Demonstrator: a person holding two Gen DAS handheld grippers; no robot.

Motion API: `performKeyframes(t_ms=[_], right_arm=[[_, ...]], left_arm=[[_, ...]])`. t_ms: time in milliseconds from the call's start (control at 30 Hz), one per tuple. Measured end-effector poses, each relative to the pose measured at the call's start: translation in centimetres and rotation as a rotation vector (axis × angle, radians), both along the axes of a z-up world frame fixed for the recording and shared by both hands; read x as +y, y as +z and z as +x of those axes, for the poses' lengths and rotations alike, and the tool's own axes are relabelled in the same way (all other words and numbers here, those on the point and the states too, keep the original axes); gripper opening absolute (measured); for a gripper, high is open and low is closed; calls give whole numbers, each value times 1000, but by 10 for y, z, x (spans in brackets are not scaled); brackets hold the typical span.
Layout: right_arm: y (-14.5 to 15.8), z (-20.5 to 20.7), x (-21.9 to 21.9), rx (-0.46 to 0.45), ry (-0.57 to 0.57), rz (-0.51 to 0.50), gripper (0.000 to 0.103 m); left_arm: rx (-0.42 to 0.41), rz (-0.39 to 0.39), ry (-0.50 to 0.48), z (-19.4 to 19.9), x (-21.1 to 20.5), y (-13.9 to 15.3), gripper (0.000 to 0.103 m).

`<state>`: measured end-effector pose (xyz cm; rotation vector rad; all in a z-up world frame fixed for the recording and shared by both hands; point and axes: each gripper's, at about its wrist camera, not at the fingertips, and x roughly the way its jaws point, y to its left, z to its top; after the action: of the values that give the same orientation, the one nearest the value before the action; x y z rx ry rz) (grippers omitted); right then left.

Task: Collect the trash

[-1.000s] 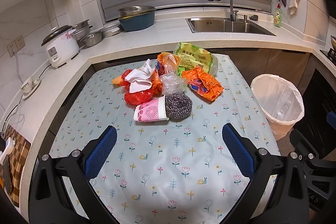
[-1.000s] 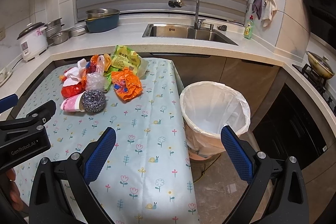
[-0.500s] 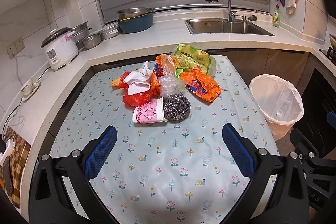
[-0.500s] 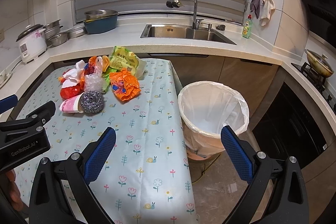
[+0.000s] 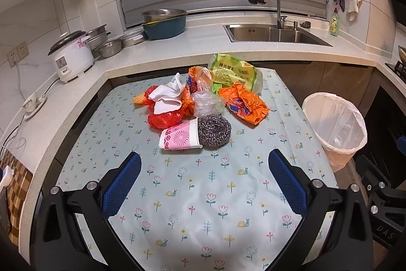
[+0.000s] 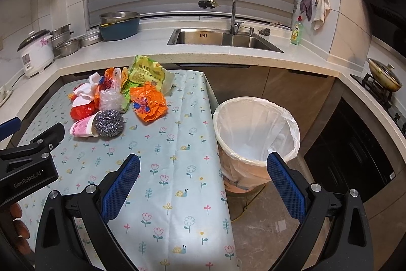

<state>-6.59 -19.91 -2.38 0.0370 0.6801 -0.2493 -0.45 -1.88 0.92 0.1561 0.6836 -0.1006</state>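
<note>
A heap of trash lies on the flowered tablecloth (image 5: 203, 194): a pink paper cup (image 5: 181, 137) on its side, a steel scourer (image 5: 214, 130), an orange wrapper (image 5: 244, 102), a red bag (image 5: 165, 118), white tissue (image 5: 167, 95), clear plastic (image 5: 206, 103) and a green-yellow packet (image 5: 234, 71). The lined bin (image 6: 253, 136) stands on the floor right of the table. My left gripper (image 5: 204, 178) is open and empty, short of the cup. My right gripper (image 6: 203, 180) is open and empty over the table's right edge, near the bin. The cup (image 6: 82, 127) and scourer (image 6: 109, 120) show there too.
A counter wraps around the back with a rice cooker (image 5: 72, 56), metal bowls (image 5: 107, 47), a blue pot (image 5: 165, 23), a sink (image 5: 274, 33) with tap, and a soap bottle (image 6: 297, 31). A stove with a pan (image 6: 384, 74) is at the right.
Both grippers have drawn back slightly; the trash heap looks a little farther away. Nothing was taken hold of.
</note>
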Motion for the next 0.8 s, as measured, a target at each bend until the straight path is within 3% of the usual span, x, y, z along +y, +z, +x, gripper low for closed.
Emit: performKeyframes(t_ms=[233,433,800], right_arm=[[-2,11,-1,-2,-1,21,96],[-5,41,3,-1,12,37,96],[-12,153,17,2,78,69,96]], left_arm=[[42,-40,12,18,23,-13,96],[36,-22,38,43,43,-19,96],[44,-67,64,124,75,-23,96]])
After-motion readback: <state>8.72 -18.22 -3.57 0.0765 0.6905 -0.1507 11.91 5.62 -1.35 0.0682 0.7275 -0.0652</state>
